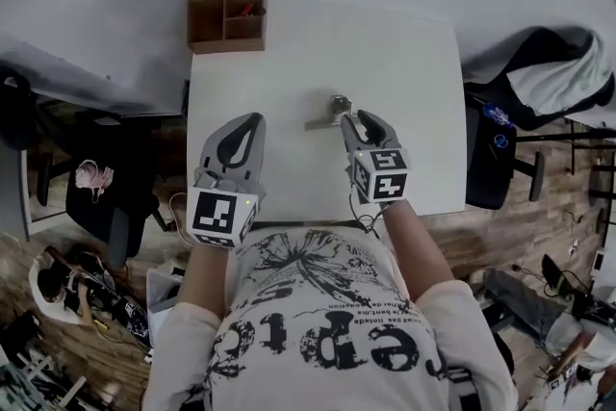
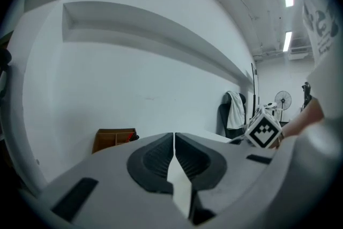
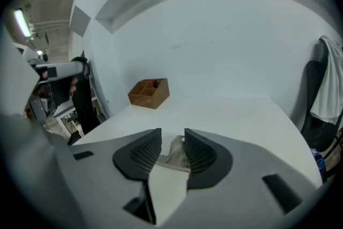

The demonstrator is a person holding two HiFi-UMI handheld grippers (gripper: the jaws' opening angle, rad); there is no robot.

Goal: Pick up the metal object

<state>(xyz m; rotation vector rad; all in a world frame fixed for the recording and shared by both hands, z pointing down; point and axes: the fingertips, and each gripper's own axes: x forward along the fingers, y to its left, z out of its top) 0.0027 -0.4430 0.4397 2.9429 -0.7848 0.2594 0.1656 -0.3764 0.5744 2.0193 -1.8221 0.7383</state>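
The right gripper (image 1: 358, 117) has its jaws apart with the metal object (image 1: 325, 115) lying between them, while the left gripper (image 1: 248, 120) is closed on nothing over the table's left half. The object is a dull grey bent bar with a knobbed end, resting about mid-table. The white table (image 1: 423, 63) carries a wooden box (image 1: 227, 14) at its far left corner, and a cloth-draped chair (image 1: 539, 82) stands beyond its right edge.

Head view overhead, gripper views low, sharing table (image 1: 404, 91)
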